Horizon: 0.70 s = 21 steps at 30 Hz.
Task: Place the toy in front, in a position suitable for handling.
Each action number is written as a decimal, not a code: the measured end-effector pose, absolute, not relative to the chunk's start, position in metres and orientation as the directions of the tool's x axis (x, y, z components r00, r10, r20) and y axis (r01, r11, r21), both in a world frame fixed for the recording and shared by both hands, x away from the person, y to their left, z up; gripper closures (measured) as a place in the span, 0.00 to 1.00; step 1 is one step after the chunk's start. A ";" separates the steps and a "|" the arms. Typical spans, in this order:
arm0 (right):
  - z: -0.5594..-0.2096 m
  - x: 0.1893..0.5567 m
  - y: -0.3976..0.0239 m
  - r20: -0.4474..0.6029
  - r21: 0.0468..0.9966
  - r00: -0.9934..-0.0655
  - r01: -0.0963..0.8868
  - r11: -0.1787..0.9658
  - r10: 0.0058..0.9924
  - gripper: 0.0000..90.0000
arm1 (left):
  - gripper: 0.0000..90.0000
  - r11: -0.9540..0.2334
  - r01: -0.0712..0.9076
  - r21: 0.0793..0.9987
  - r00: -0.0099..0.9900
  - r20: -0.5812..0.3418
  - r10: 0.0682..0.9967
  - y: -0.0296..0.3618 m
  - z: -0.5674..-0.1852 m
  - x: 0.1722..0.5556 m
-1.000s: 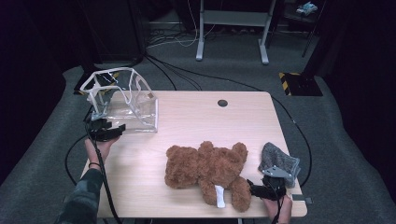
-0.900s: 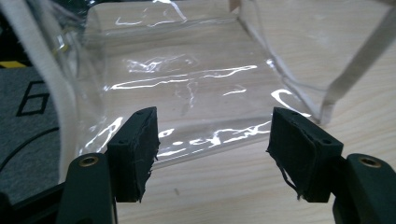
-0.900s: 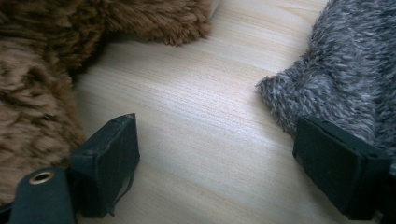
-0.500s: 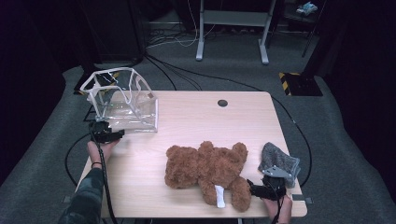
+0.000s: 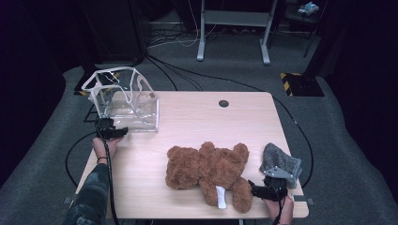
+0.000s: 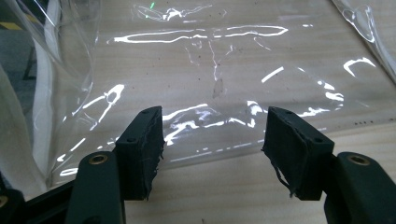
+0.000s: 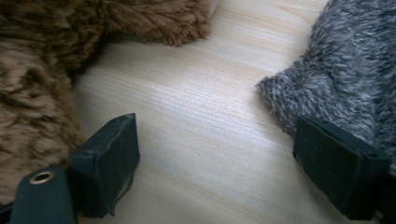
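The left hand-held gripper point(image 5: 111, 133) sits low at the near edge of the clear plastic bag point(image 5: 126, 101), its jaws released with bare bench point(image 5: 187, 117) between them; they have just been closing a little, and nothing is caught yet. In the left gripper view the bag's point(image 6: 224, 70) flat lower sheet lies just ahead of the pads. To do this well, I would slide forward until the plastic edge sits fully between the pads, then pinch only the one sheet, so the mouth can be lifted open.

The right hand-held gripper point(image 5: 263, 191) rests released on the bench. The brown teddy bear's point(image 5: 206, 168) leg is just beside one jaw and the grey plush piece point(image 5: 280, 161) touches the other, with nothing gripped.

Count, near to far: two hand-held grippers, one teddy bear, one grey plush piece, one clear bag.
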State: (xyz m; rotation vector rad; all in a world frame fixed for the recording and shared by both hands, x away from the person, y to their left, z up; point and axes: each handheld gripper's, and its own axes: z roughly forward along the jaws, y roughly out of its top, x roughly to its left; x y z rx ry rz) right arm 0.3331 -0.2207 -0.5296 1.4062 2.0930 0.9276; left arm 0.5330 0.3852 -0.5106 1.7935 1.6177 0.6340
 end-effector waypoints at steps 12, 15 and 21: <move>-0.530 0.333 -0.221 0.000 0.741 -0.378 0.622 0.254 0.926 0.15 | 0.40 -0.031 0.699 0.715 0.101 -0.056 0.993 0.381 -0.512 0.553; -0.530 0.333 -0.221 -0.001 0.741 -0.379 0.622 0.255 0.926 0.15 | 0.40 -0.026 0.705 0.708 0.090 -0.053 0.995 0.380 -0.511 0.558; -0.530 0.333 -0.221 0.000 0.741 -0.378 0.622 0.254 0.926 0.15 | 0.36 -0.034 0.726 0.687 0.079 -0.034 0.996 0.374 -0.507 0.563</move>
